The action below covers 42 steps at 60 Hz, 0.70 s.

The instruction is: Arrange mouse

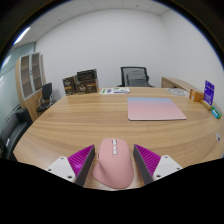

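A pink computer mouse [111, 163] sits between my gripper's fingers [112, 166], its buttons pointing away from me. Both magenta pads [78, 160] lie against its sides, so the gripper is shut on it. The mouse is over the near part of a large wooden table [70, 125]. A flat pink and pale blue mouse mat [156, 108] lies on the table beyond the fingers, to the right. I cannot tell whether the mouse rests on the table or hangs just above it.
Some papers [114, 91] lie at the table's far side. A purple box [209, 92] and small items stand at the table's right end. Office chairs [134, 77] and a low shelf [82, 82] stand beyond the table, with a chair [46, 95] at the left.
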### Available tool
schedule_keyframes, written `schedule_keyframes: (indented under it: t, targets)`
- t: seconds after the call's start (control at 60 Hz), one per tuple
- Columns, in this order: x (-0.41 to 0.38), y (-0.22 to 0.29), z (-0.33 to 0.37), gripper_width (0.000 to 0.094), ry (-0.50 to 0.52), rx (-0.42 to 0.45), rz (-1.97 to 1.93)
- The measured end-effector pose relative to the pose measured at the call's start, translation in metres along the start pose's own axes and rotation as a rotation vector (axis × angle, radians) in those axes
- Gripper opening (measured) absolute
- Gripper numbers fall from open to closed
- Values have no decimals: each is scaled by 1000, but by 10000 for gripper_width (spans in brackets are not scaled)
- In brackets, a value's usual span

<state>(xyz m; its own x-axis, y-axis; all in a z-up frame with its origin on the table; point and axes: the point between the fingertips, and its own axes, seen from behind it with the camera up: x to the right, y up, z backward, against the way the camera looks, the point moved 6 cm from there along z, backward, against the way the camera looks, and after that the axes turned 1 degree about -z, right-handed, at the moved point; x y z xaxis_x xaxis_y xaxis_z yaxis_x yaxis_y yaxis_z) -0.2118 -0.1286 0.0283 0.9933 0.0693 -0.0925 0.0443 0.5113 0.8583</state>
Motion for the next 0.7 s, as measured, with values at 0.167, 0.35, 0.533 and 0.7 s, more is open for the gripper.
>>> schedule_keyframes:
  t: [0.167, 0.35, 0.533, 0.7]
  targets:
    - [5, -4, 0, 516, -31, -16, 55]
    - [7, -6, 0, 416, -45, -39, 38]
    - [-1, 20, 8, 412, 39, -59, -64]
    - [19, 133, 14, 413, 51, 123, 13]
